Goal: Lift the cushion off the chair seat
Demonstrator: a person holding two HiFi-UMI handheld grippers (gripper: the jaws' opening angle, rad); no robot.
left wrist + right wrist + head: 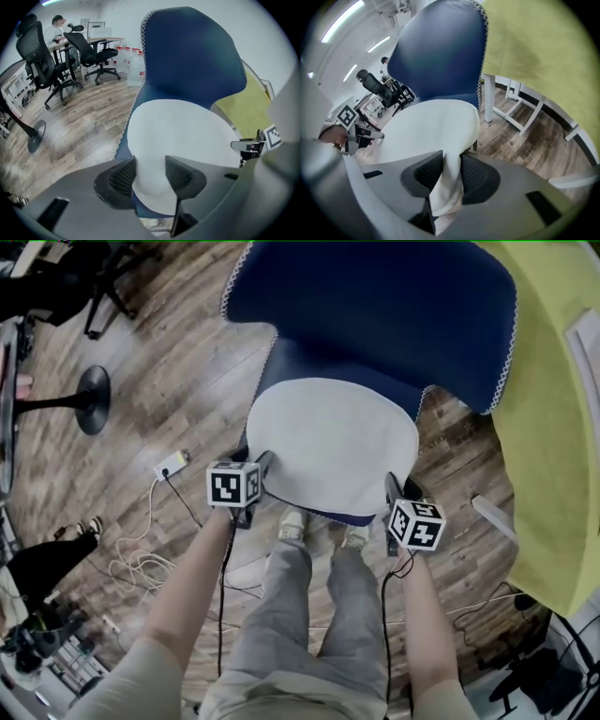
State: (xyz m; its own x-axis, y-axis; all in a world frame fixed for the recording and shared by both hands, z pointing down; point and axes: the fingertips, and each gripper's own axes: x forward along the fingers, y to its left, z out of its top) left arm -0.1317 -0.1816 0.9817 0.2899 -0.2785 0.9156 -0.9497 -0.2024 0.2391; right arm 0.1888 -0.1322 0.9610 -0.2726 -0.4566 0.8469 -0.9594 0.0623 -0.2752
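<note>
Grab step looks basically done here, and the lift hasn't been started. The cushion (333, 442) is laid flat on the chair (375, 306) seat, spread out ahead of both grippers toward the backrest.

The left gripper (150, 171) is set on the near-left edge. Its jaws are held fairly wide, but the gap is filled by a thick bit of the rim and both pads are touched by it. The right gripper (451, 168) is clamped a lot tighter on the near-right edge, with the fabric squeezed into a thin fold between the pads and a flap hung below them.

For the next move, both grippers probably need to be raised together and kept level, so the cushion isn't tipped or dragged across the seat. The left bite looks like the looser one, so a bit more squeeze might be wanted there first. With the backrest just beyond the far edge, the lift is likely best taken up and slightly back.
</note>
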